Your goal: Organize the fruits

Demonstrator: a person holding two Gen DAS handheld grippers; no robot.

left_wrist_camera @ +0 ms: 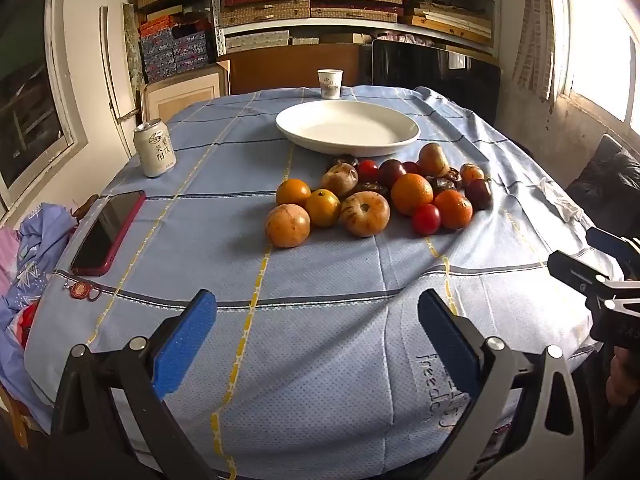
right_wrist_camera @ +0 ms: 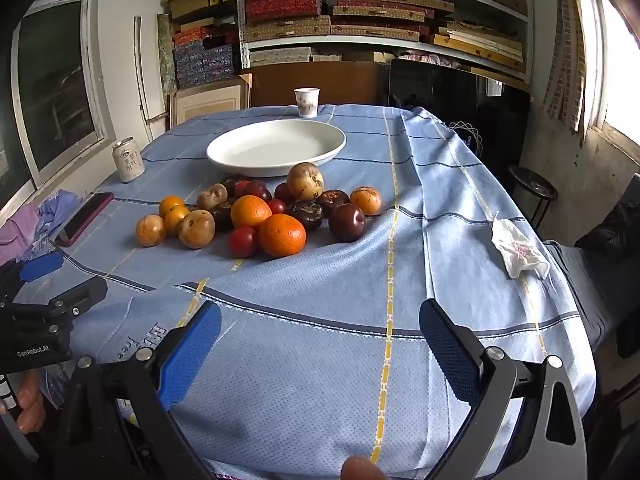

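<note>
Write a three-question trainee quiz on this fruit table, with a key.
1. True or false: the white plate already holds fruit.
2. What lies nearer the table's front edge: the drink can or the red phone?
3. Multiple choice: the left gripper and right gripper are A) both open, holding nothing B) both shut on an orange C) one open, one shut.

Key: 1 false; 2 the red phone; 3 A.

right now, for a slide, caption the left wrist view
Open left gripper hovers over the blue tablecloth, facing a pile of fruit in front of an empty white plate.
</note>
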